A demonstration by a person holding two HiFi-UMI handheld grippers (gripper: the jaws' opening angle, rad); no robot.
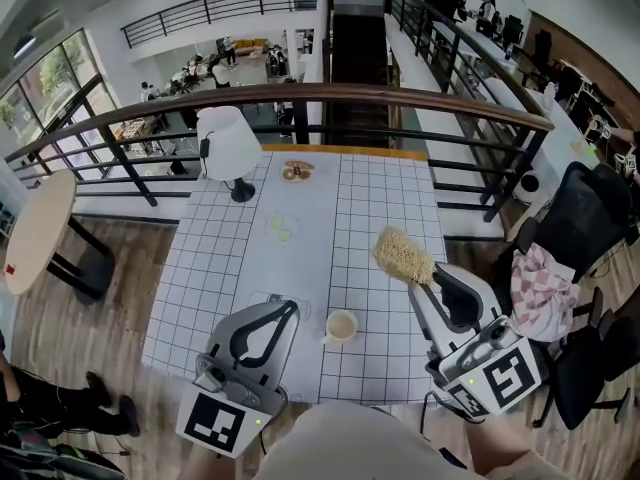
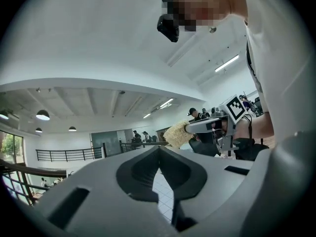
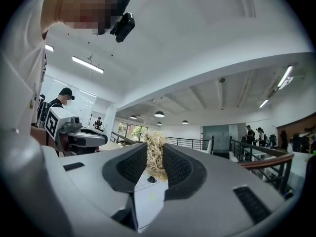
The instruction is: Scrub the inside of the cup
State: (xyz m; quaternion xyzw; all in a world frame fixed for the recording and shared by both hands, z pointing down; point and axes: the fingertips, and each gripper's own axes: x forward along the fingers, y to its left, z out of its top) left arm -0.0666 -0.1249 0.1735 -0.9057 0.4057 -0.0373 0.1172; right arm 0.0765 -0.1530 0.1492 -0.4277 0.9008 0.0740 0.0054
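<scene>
1. White gridded table (image 1: 380, 198) fills the middle of the head view, beside a curved railing (image 1: 300, 93) on an upper floor of an open office.
2. Cup (image 1: 341, 326) stands upright on the table at lower centre of the head view, between the two grippers and touched by neither.
3. Left gripper (image 1: 291, 308) lies at lower left, its tips pointing toward the cup and stopping just short of it.
4. Its own view shows its jaws pressed together at the tips, with nothing between them.
5. Right gripper (image 1: 428, 276) sits at lower right, angled up and left, clamped on a straw-coloured scrubber (image 1: 404, 255).
6. The scrubber juts past the jaw tips, above and to the right of the cup and well clear of it.
7. The right gripper view shows the fibrous pad squeezed between both ribbed pads (image 3: 175, 166).
8. Lamp (image 1: 228, 143) with a white shade stands at the table's upper left corner.
9. Small brown items (image 1: 296, 170) lie near the far edge, and pale yellow discs (image 1: 282, 228) lie mid-table.
10. Checked cloth (image 1: 540, 286) hangs over a black chair (image 1: 585, 218) at the right edge.
</scene>
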